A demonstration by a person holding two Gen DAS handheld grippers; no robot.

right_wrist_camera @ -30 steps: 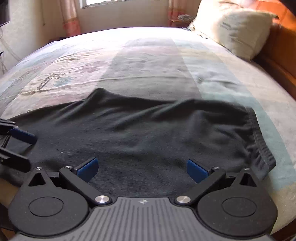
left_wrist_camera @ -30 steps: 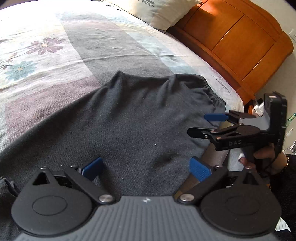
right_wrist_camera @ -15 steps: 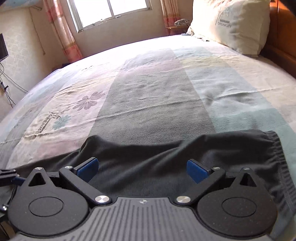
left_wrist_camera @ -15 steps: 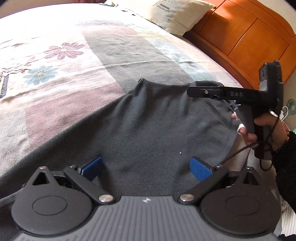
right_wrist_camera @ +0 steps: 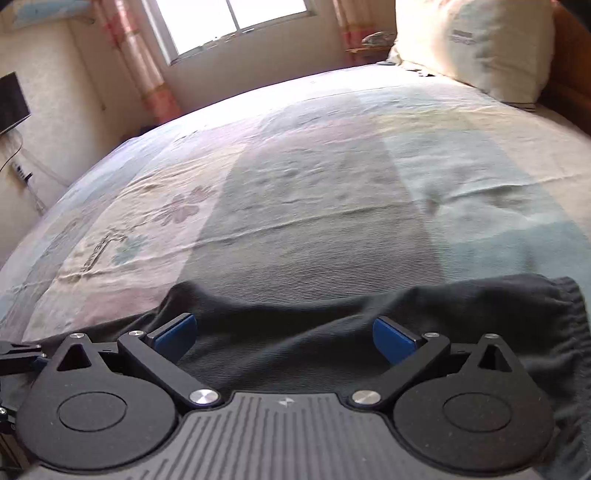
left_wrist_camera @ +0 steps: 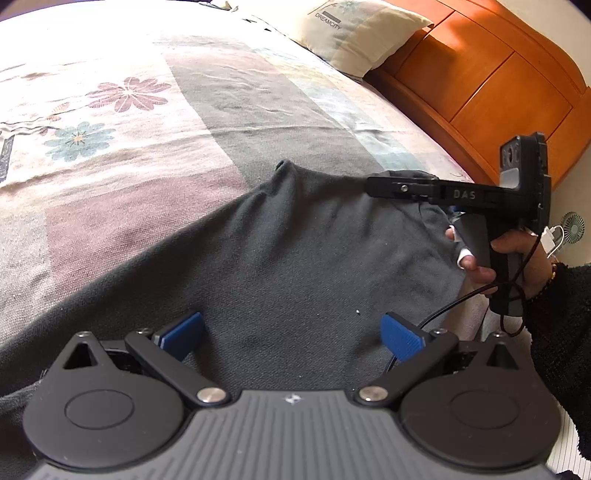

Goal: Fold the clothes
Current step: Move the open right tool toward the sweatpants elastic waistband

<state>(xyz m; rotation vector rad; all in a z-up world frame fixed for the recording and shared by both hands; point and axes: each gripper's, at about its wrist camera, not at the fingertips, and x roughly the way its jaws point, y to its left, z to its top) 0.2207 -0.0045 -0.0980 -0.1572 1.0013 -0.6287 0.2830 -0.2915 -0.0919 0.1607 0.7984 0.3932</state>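
Note:
A dark grey garment (left_wrist_camera: pixel 295 251) lies spread along the near edge of the bed; its gathered elastic band (right_wrist_camera: pixel 569 306) shows at the right of the right wrist view. My left gripper (left_wrist_camera: pixel 291 332) hovers open above the cloth, blue pads apart, nothing between them. My right gripper (right_wrist_camera: pixel 282 332) is open too, over the garment (right_wrist_camera: pixel 295 332) near its far edge. In the left wrist view the right gripper's body (left_wrist_camera: pixel 458 192) is seen side-on over the band end, held by a hand (left_wrist_camera: pixel 480 266) in a dark sleeve.
The patterned bedspread (left_wrist_camera: pixel 147 122) stretches beyond the garment. A pillow (left_wrist_camera: pixel 362 33) lies against the wooden headboard (left_wrist_camera: pixel 498 81) at the right. In the right wrist view a window (right_wrist_camera: pixel 236 22) with curtains is behind the bed, and a dark screen (right_wrist_camera: pixel 11 99) hangs at left.
Both grippers have risen and tilted up, so more bed and less garment shows. The right gripper moved up and away from the cloth. Both stayed open.

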